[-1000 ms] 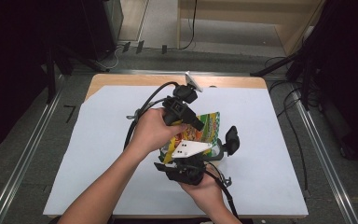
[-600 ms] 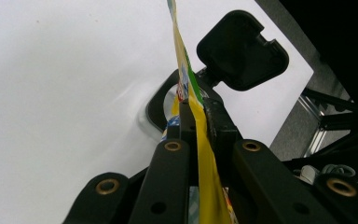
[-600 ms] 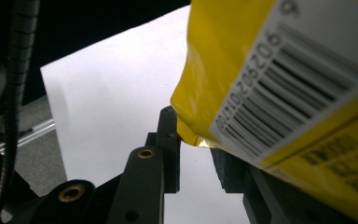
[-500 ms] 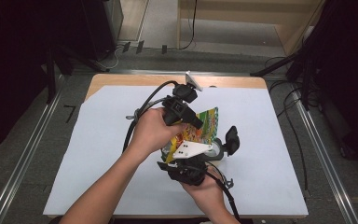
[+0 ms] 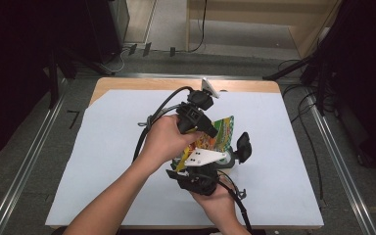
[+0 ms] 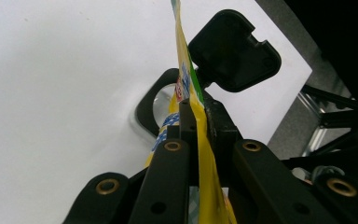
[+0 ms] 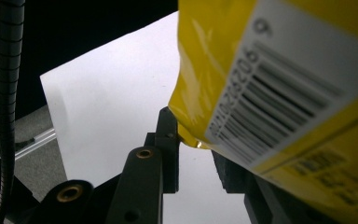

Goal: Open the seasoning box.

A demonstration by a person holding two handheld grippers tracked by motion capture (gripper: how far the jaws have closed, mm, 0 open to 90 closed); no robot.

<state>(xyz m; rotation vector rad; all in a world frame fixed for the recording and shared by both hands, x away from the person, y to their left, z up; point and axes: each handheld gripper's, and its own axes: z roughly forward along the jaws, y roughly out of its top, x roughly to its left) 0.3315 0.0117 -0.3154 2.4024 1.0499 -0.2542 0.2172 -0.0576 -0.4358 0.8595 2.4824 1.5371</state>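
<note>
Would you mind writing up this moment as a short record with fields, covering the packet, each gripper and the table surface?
object: yellow snack packet with a barcode, held above the table
left gripper: jaws shut on the packet's thin edge
right gripper: jaws either side of the packet's corner; full closure unclear
hands: both meet over the middle of the table
surface: white sheet on a wooden table

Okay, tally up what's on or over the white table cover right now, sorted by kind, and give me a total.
Snack bags: 1, a yellow bag held up between both tongs.
Handheld tongs: 2, left tongs and right tongs, both clamped on the bag.
Total: 3
</note>
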